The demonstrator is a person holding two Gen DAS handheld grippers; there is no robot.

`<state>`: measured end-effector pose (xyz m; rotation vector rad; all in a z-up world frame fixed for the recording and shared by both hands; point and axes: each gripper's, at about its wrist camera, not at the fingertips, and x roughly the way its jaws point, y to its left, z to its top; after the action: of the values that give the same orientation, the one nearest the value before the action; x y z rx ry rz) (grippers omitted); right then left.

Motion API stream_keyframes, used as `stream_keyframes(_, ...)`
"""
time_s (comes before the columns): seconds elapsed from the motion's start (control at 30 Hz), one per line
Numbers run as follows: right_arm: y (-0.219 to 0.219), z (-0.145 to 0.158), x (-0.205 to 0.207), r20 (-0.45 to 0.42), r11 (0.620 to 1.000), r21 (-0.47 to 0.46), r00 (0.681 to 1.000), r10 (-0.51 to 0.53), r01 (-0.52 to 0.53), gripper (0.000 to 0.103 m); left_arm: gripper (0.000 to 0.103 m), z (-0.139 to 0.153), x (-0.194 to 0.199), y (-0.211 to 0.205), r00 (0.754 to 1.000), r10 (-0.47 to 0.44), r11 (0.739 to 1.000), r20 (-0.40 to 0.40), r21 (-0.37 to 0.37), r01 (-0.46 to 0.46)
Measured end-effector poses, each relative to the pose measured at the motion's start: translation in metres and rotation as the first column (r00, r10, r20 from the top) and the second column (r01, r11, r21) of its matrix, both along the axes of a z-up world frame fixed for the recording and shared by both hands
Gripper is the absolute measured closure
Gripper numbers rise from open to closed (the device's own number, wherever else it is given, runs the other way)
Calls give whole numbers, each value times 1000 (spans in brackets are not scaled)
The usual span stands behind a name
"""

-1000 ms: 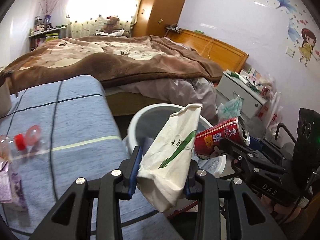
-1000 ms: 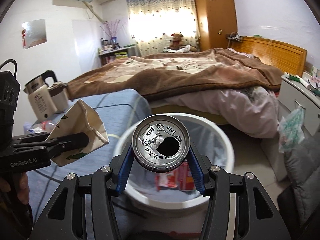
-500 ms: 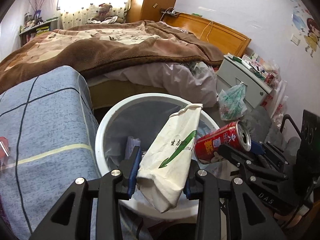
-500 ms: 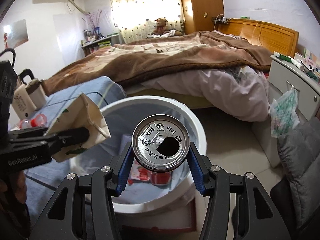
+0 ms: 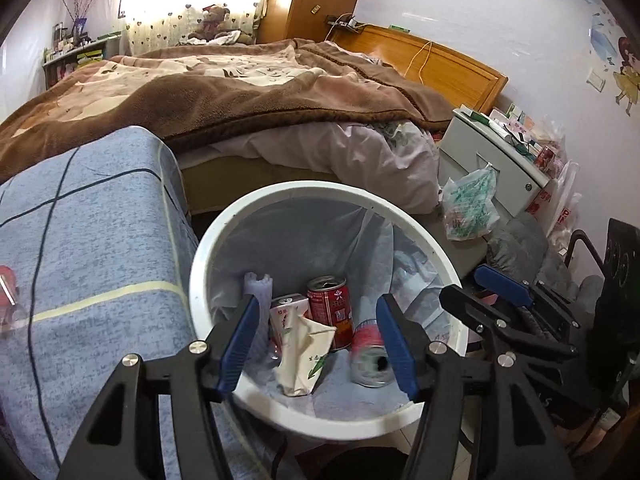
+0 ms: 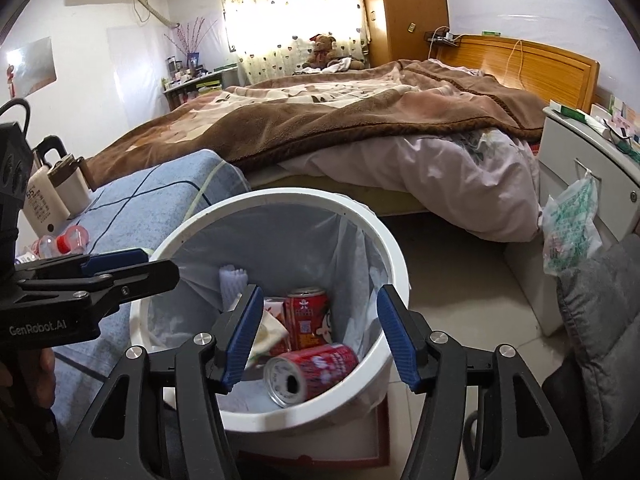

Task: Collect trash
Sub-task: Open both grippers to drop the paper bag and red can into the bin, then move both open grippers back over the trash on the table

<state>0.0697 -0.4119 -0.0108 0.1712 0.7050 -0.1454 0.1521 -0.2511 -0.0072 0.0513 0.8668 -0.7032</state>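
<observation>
A white bin with a pale liner stands below both grippers. In it lie a crumpled white carton with a green leaf, a red can on its side, an upright red can and a small pink carton. My left gripper hangs over the bin, its jaws opening with nothing between them. My right gripper is beside it on the right, jaws also opening, nothing held.
A table under a blue checked cloth touches the bin's left side; a kettle and a red-capped bottle stand on it. Beyond are the bed, a grey nightstand with a hanging plastic bag, and grey clothing.
Both grippers moved over the bin, then opened. The white carton left the left gripper and the red can left the right one; both now lie in the bin.
</observation>
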Motion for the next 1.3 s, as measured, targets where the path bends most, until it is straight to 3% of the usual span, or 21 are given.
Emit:
stream_keyframes(0.63, 49, 17, -19, 68, 998, 34, 997, 45, -47, 43, 40, 21, -21, 88, 988, 140, 988, 63, -76, -135)
stream_keyframes(1.0, 93, 27, -17, 97, 990, 58, 988, 121, -127, 43, 40, 24, -29, 152, 962, 258, 964, 96, -97, -248)
stream_keyframes(1.3, 139, 26, -7, 89, 974, 57, 973, 213, -218, 43, 39, 19, -34, 218, 924, 370, 926, 94, -117, -359)
